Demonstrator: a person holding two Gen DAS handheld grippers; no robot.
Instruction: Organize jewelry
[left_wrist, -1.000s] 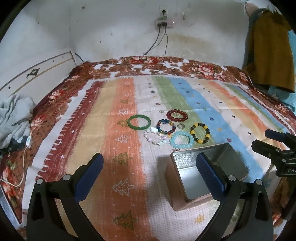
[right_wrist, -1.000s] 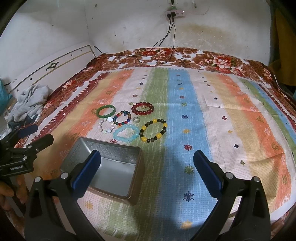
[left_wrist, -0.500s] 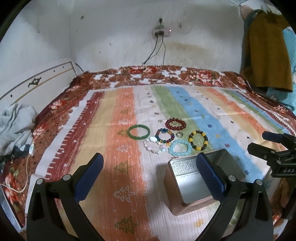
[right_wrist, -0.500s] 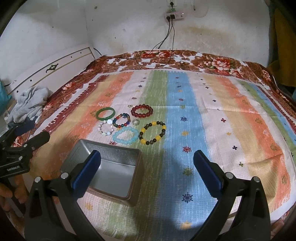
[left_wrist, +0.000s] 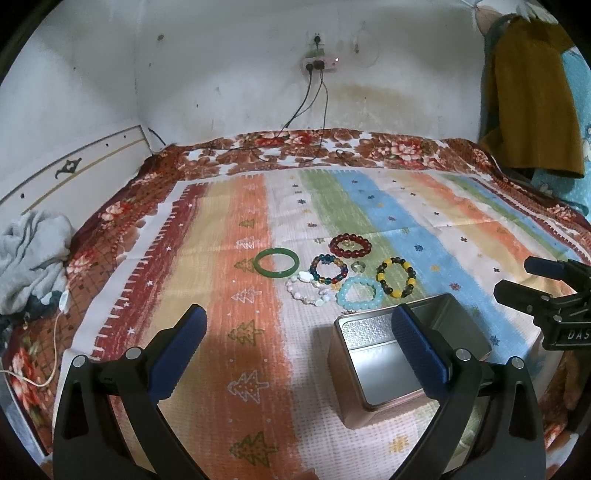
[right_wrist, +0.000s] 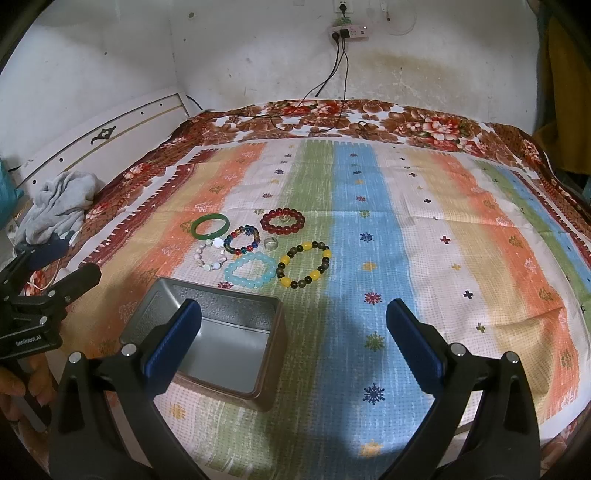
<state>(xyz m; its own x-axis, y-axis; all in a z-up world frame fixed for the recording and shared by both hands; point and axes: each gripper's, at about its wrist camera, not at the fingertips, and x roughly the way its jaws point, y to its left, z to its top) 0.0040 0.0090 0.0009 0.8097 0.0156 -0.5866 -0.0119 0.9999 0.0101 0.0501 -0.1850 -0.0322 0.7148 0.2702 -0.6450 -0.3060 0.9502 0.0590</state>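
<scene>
Here, label by label:

Left hand-held gripper (left_wrist: 298, 330): spread wide and released, grasping nothing, above the striped bedspread (left_wrist: 229, 236) at the bottom of its own view; in the right wrist view it shows only as a black clamp at the left edge (right_wrist: 48, 291).
Right hand-held gripper (right_wrist: 293, 326): likewise released with nothing between its blue pads; from the left wrist view it sits at the right edge (left_wrist: 546, 291).
Metal tin (right_wrist: 218, 332): open, lower left of centre in the right wrist view, lower right in the left wrist view (left_wrist: 399, 354); nothing shows on the part of its floor that can be seen.
Jewelry: clustered on the bed just beyond the tin, all outside it.
Green bangle (left_wrist: 276, 262): leftmost of the cluster.
Dark red bead bracelet (left_wrist: 350, 246): farthest from the tin.
Multicolour bead bracelet (left_wrist: 328, 269): between the bangle and a small ring (left_wrist: 357, 266).
White stone bracelet (left_wrist: 309, 291): touching the pale blue bead bracelet (left_wrist: 360, 292), nearest the tin.
Yellow-and-black bead bracelet (left_wrist: 395, 277): rightmost.
Only in the left wrist view: a mustard garment (left_wrist: 532, 99) hanging at upper right.
Only in the right wrist view: fingers (right_wrist: 22, 387) at lower left.
Both views: grey cloth (right_wrist: 61, 206) at the left, a wall socket (left_wrist: 319, 64) with cables.
</scene>
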